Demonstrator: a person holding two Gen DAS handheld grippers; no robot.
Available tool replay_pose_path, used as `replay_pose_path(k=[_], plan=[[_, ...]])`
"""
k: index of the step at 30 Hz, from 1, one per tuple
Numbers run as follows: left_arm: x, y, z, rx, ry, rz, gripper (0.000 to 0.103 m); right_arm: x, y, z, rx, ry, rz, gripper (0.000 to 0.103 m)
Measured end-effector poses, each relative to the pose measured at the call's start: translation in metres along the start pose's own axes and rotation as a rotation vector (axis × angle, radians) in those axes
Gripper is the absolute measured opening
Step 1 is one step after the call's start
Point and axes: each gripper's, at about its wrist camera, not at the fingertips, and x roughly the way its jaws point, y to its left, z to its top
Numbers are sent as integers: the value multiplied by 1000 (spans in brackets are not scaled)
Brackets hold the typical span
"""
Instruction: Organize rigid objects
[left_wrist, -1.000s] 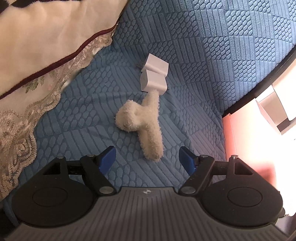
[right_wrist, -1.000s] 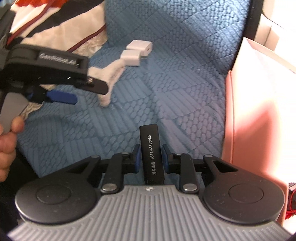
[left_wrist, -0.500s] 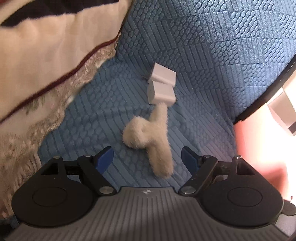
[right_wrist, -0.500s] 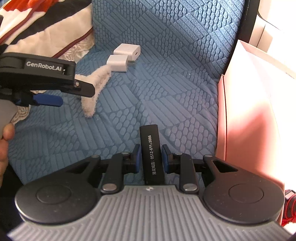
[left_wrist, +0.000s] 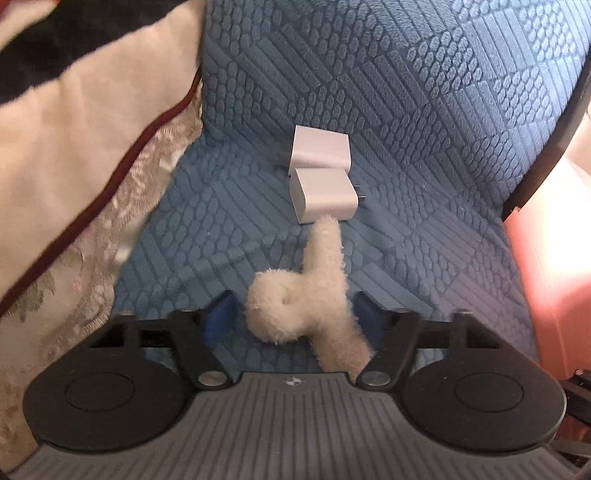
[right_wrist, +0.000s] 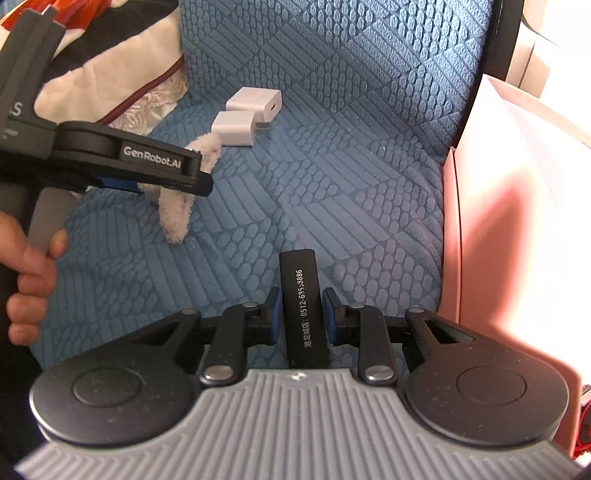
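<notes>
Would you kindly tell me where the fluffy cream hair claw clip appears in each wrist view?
Left wrist view: the fluffy hair claw clip lies low centre, between the open left gripper fingers.
Right wrist view: the clip sits left of centre, partly hidden behind the left gripper.
Shared landmark: the two white chargers just beyond it.

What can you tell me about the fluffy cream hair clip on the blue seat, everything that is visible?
The hair clip is covered in cream, woolly plush. It has a rounded looped end and two long arms, one pointing at the nearer white charger, its tip reaching that charger's edge. It lies flat on the blue quilted cushion. The open left gripper has a blue pad on each side of it; contact is unclear.
</notes>
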Motion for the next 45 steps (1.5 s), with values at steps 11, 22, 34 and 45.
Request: replay_pose_path(k=[11,22,34,45], plan=[[-29,5,0,-22,-17,-118,52,-7,0,-1,34,-23,-1,27],[-70,15,-28,-64,-24,-223,51,-34,4,-13,58,-51,3,26],[-105,14,-43,-85,-32,-271,51,-59,8,-25,68,-51,-6,5],[-112,21,-41,-128,-26,-285,51,-64,8,-38,176,-51,4,4]])
